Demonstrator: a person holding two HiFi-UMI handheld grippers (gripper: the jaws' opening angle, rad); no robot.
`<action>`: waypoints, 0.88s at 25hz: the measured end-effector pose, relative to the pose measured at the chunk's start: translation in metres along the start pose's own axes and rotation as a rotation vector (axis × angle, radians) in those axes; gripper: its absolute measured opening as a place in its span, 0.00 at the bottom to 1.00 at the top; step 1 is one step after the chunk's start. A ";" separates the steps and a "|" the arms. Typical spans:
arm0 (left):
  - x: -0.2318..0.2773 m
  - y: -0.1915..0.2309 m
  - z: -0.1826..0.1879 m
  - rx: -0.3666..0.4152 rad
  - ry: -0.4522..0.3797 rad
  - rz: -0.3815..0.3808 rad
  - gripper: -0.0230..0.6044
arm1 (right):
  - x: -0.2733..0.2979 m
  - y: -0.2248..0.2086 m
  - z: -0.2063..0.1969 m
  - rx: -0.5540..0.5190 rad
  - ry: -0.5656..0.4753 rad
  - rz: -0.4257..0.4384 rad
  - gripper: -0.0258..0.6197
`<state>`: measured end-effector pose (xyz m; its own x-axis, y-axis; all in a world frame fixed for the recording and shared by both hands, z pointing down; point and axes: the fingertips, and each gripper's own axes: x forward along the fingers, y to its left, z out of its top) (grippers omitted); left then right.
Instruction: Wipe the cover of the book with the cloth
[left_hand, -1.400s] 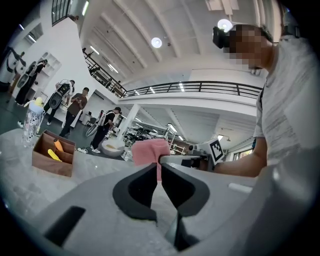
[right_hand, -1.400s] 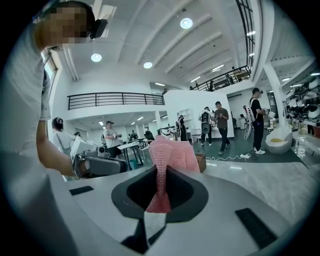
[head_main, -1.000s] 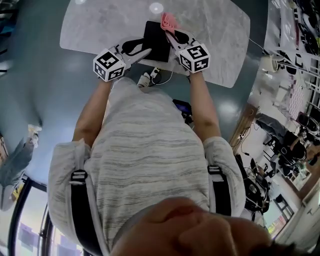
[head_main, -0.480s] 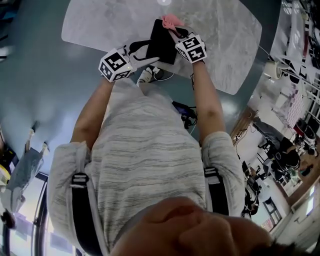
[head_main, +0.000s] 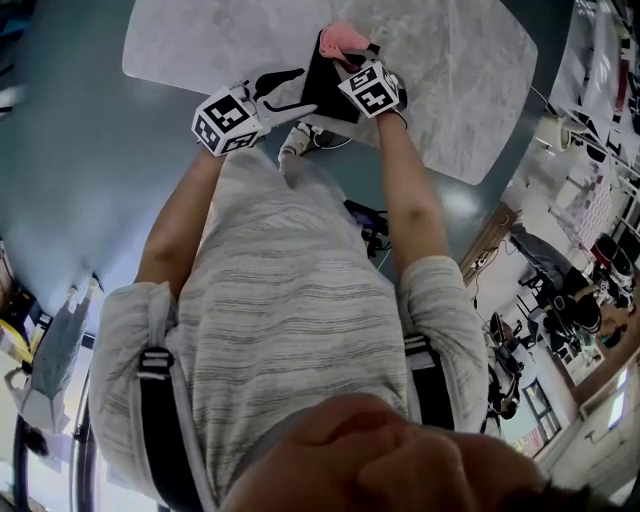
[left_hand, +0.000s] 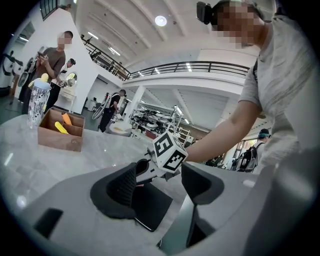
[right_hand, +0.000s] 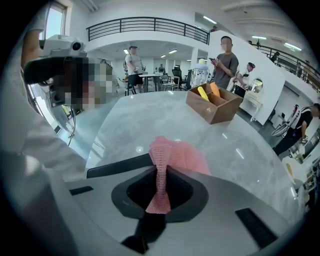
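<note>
Seen from above, a person leans over a pale marble table (head_main: 200, 40), a gripper in each hand.

On the left, the left gripper (left_hand: 160, 187) points almost level across the table. Its two fingers stand wide apart, having just been opening, and they clamp nothing. The black book (head_main: 325, 85) lies flat on the table just ahead of these fingers. In the left gripper view its dark cover shows in the gap between the pads, and its near corner is tucked behind the left-hand pad. Whether that pad touches the book cannot be told.

To the right, the right gripper (right_hand: 160, 182) tilts steeply down over the book's far end. Its fingers are closed together on a pink knitted cloth (right_hand: 172, 155). A narrow strip of cloth is pinched between the pads, and the rest bunches out just beyond the fingertips, over the book's dark edge. Whether the cloth presses on the cover cannot be made out.

Well beyond the fingertips, a wooden box (right_hand: 215, 105) stands farther along the table.
</note>
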<state>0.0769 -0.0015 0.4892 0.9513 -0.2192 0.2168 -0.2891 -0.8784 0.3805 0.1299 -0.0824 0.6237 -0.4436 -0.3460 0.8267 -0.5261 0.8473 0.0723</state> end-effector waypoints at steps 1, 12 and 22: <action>-0.001 0.000 0.000 -0.004 -0.001 0.001 0.48 | 0.002 0.004 -0.002 -0.002 0.009 0.008 0.09; 0.003 0.001 -0.002 0.010 0.008 0.001 0.48 | 0.000 0.043 -0.023 0.030 0.018 0.106 0.09; 0.009 0.005 0.001 0.010 0.000 0.014 0.47 | -0.009 0.088 -0.038 0.022 -0.005 0.195 0.09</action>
<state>0.0838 -0.0080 0.4917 0.9471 -0.2320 0.2219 -0.3017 -0.8795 0.3680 0.1152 0.0101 0.6436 -0.5421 -0.1783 0.8212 -0.4455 0.8896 -0.1009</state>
